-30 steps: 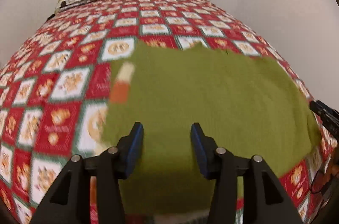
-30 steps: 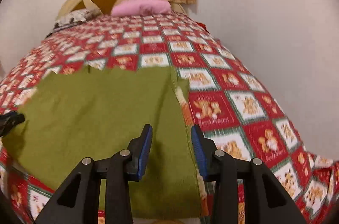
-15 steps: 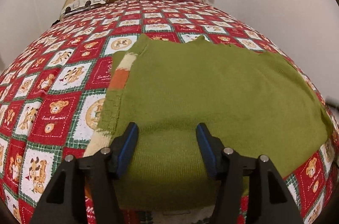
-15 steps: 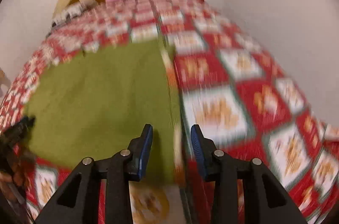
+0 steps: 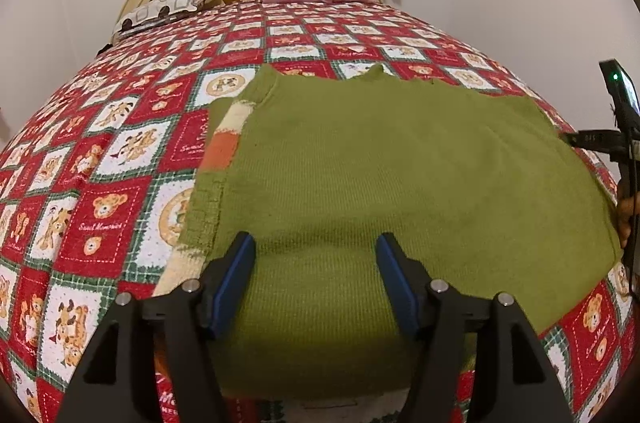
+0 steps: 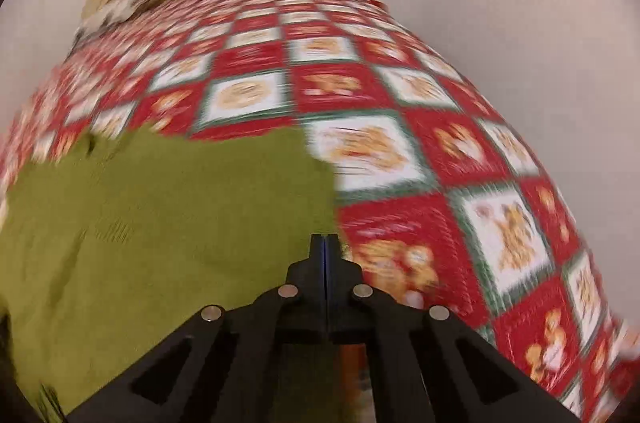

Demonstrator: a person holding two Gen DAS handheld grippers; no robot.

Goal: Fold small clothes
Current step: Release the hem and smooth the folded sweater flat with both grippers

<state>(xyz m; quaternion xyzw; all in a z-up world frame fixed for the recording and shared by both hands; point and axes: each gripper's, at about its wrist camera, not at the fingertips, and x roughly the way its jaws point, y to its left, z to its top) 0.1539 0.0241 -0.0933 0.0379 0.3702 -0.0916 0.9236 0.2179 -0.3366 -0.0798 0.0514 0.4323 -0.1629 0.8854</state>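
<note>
Both tongs over green sweater (image 5: 400,175), near its hem.

The left black two-finger tongs with blue pads (image 5: 315,277) point down at a slant, their jaws standing well apart and having just been opening, with nothing pressed between the pads. The right black tongs (image 6: 325,243) also tilt downward, jaws drawn fully together so the blue pads meet, having just closed.
</note>
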